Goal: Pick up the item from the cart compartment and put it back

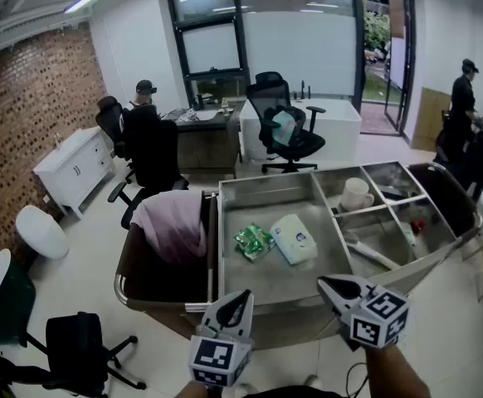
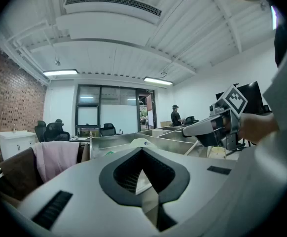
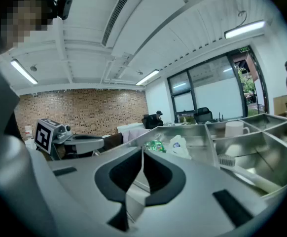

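A steel cart (image 1: 266, 191) stands in front of me. Its large compartment holds a green packet (image 1: 254, 240) and a white pouch (image 1: 295, 239), lying side by side; both also show in the right gripper view, the green packet (image 3: 156, 145) left of the white pouch (image 3: 179, 145). My left gripper (image 1: 243, 296) hovers near the cart's front edge, shut and empty, its tips meeting in the left gripper view (image 2: 142, 154). To its right, my right gripper (image 1: 324, 283) is also shut with nothing in it, jaws closed in its own view (image 3: 142, 154).
Smaller compartments on the right hold a white mug (image 1: 356, 194) and a long brush (image 1: 370, 254). A pink cloth (image 1: 175, 222) hangs in the brown bin at the cart's left. Office chairs (image 1: 287, 127), desks and two people stand farther back.
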A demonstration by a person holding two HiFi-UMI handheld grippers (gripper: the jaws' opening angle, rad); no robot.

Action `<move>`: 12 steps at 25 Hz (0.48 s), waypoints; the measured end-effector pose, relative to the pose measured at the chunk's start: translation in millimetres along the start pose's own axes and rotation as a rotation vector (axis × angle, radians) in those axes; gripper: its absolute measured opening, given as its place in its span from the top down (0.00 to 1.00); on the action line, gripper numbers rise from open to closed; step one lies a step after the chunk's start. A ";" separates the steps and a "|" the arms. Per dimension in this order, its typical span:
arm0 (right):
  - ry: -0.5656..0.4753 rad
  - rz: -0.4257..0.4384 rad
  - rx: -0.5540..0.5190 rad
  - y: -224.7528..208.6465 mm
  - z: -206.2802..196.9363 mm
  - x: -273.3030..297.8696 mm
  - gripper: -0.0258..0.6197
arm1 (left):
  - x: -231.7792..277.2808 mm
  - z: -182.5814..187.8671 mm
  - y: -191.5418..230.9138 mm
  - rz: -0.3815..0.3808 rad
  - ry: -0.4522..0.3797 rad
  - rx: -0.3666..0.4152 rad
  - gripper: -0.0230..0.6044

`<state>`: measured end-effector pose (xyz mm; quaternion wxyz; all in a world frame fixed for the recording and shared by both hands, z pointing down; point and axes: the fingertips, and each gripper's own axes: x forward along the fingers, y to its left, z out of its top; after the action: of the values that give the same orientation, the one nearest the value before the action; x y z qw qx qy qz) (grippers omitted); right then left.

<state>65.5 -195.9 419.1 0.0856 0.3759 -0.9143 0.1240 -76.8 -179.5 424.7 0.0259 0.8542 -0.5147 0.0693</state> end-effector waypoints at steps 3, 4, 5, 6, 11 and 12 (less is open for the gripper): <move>0.011 -0.027 -0.025 -11.0 9.2 9.8 0.91 | 3.5 5.0 -0.2 -0.010 0.005 -0.024 0.96; 0.018 -0.031 -0.033 -14.4 12.0 13.9 0.91 | 4.5 5.9 0.3 -0.011 0.004 -0.029 0.96; 0.025 -0.031 -0.042 -17.2 14.9 18.6 0.90 | 5.2 6.5 1.0 -0.010 0.002 -0.030 0.96; 0.032 -0.028 -0.050 -19.3 18.1 23.6 0.83 | 5.6 6.6 1.5 -0.009 0.001 -0.029 0.96; 0.091 -0.021 -0.110 -32.3 33.8 55.8 0.61 | 9.3 6.4 1.4 -0.012 -0.003 -0.022 0.96; 0.112 -0.024 -0.118 -37.0 34.8 64.3 0.60 | 10.7 7.3 1.0 -0.015 -0.005 -0.020 0.96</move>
<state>44.4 -274.3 408.0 0.1602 0.3737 -0.9092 0.0895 -72.1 -190.2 419.1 0.0339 0.8578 -0.5091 0.0619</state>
